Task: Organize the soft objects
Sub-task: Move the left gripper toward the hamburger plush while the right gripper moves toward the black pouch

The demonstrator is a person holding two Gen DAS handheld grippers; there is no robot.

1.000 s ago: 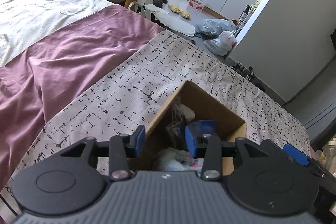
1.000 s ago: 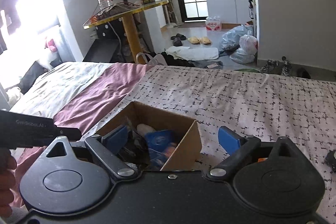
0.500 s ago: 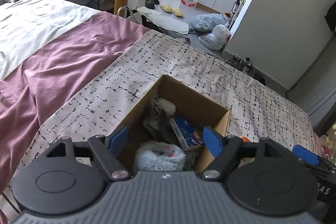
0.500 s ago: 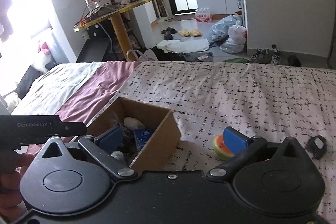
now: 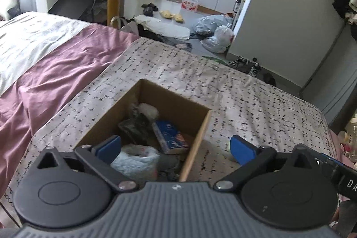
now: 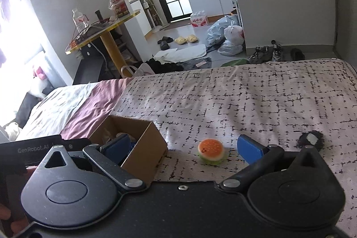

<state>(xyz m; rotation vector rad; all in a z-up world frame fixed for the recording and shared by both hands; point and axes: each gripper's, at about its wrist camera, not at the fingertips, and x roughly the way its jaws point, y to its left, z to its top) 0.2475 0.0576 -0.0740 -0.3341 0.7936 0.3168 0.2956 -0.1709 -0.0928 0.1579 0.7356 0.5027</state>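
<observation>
A brown cardboard box (image 5: 196, 139) stands on the patterned bedspread; it also shows in the right wrist view (image 6: 145, 144). Inside lie a pale blue fluffy item (image 5: 136, 162), a dark grey soft item (image 5: 138, 128), a white fluffy item (image 5: 148, 109) and a blue packet (image 5: 170, 136). My left gripper (image 5: 175, 148) is open and empty, above the box's near edge. My right gripper (image 6: 183, 147) is open and empty. A small burger-shaped soft toy (image 6: 210, 151) lies on the bed between its fingers, right of the box. A small dark fuzzy item (image 6: 310, 139) lies further right.
The bed has a mauve sheet (image 5: 55, 68) and a white quilt (image 5: 26, 37) to the left. Beyond the foot of the bed are a yellow round table (image 6: 104, 28), slippers, shoes (image 6: 265, 52) and plastic bags (image 6: 225, 35) on the floor.
My left gripper opened wide and drew back from the box. My right gripper moved right, bringing the burger toy and the dark fuzzy item into view.
</observation>
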